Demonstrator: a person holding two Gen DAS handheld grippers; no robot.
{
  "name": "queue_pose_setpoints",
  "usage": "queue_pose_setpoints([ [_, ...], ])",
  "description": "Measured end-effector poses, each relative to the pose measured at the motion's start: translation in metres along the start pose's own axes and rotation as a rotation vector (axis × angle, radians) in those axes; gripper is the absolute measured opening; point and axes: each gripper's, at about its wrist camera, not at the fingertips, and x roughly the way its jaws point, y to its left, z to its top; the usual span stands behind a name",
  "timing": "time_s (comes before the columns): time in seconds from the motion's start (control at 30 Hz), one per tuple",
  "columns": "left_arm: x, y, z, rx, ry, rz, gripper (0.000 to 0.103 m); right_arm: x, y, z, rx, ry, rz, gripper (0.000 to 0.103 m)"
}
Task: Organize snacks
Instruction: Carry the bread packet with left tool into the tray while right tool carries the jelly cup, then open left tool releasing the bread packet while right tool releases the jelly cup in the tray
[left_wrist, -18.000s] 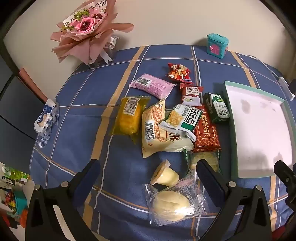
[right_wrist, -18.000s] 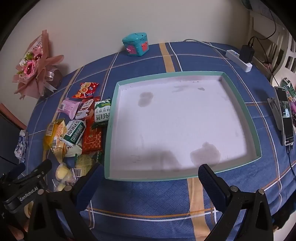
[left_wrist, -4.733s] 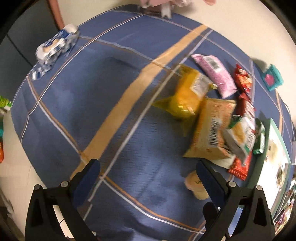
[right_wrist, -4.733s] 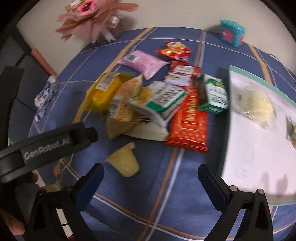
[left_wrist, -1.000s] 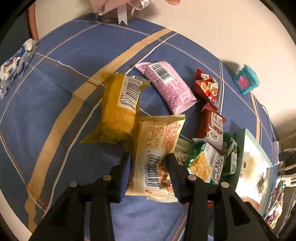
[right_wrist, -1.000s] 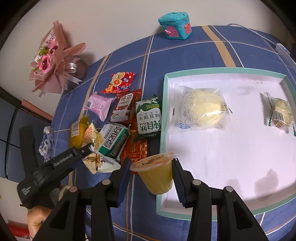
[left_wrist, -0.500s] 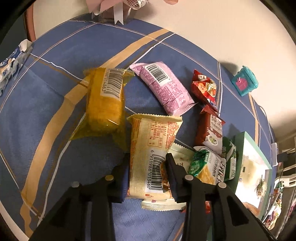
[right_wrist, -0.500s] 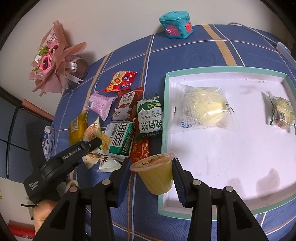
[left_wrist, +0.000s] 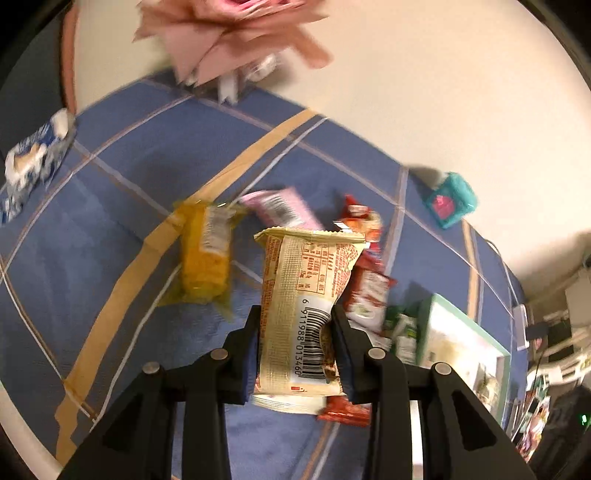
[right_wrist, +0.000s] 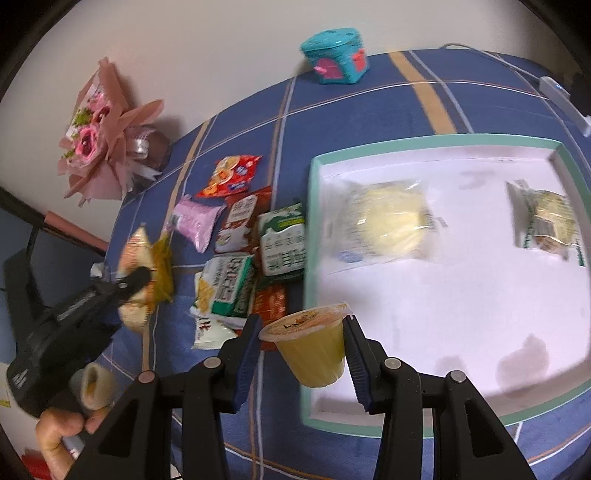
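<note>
Left gripper (left_wrist: 295, 347): jaws clamped on a cream packet (left_wrist: 306, 302), barcode side facing the camera; the packet hangs clear of the blue checked table (left_wrist: 110, 221), lifted above the pile

Right gripper (right_wrist: 301, 350): jaws gripping a jelly cup (right_wrist: 314, 347) of yellow jelly with a sealed lid, held upright at the near left corner of the tray (right_wrist: 308, 229), partly over its rim

In the tray: a bun in clear wrap (right_wrist: 384, 221) near the left side and a smaller wrapped cake (right_wrist: 546, 221) toward the right; most of the white floor is bare

Left on the table: a yellow packet (left_wrist: 205, 258), a pink packet (right_wrist: 195, 219), a red-orange packet (right_wrist: 231, 175), a brown-red packet (right_wrist: 240, 221), a green-and-white carton (right_wrist: 282, 240), a green biscuit packet (right_wrist: 225, 284) lying on a red flat packet (right_wrist: 271, 299), and a white wrapper (right_wrist: 208, 330) at the near edge of the pile (part hidden, so the count is rough)

Progress: early to middle, judging by two snacks in the tray, two more in the jaws, and roughly eight outstanding

Likely next: set the jelly cup down in the tray, then carry the cream packet over

Not part of the job, it seems: the pink bouquet (right_wrist: 99, 140) and the small teal box (right_wrist: 334, 55) by the wall

Risk: the packet is soft and held low, so it may sag or twist
</note>
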Motion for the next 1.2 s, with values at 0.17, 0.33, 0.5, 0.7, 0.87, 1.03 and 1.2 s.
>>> queue_pose_setpoints([
  [0.17, -0.003, -0.054, -0.018, 0.131, 0.020, -0.027, 0.037, -0.016, -0.034, 0.005, 0.069, -0.025, -0.060, 0.047],
  [0.33, 0.006, -0.115, -0.055, 0.310, 0.073, -0.046, 0.037, -0.034, -0.081, 0.003, 0.164, -0.053, -0.148, 0.047],
  [0.5, 0.014, -0.156, -0.086, 0.413, 0.133, -0.088, 0.037, -0.053, -0.126, 0.000, 0.250, -0.070, -0.199, 0.047],
  [0.7, 0.028, -0.181, -0.118, 0.517, 0.192, -0.068, 0.037, -0.064, -0.155, -0.005, 0.294, -0.065, -0.241, 0.047],
  [0.87, 0.048, -0.185, -0.138, 0.552, 0.264, -0.024, 0.037, -0.055, -0.164, -0.009, 0.296, -0.017, -0.251, 0.047],
  [1.03, 0.066, -0.178, -0.147, 0.535, 0.315, 0.003, 0.037, -0.043, -0.166, -0.011, 0.288, 0.020, -0.266, 0.047],
  [1.2, 0.068, -0.181, -0.149, 0.542, 0.305, 0.007, 0.038, -0.036, -0.167, -0.010, 0.286, 0.031, -0.276, 0.047],
])
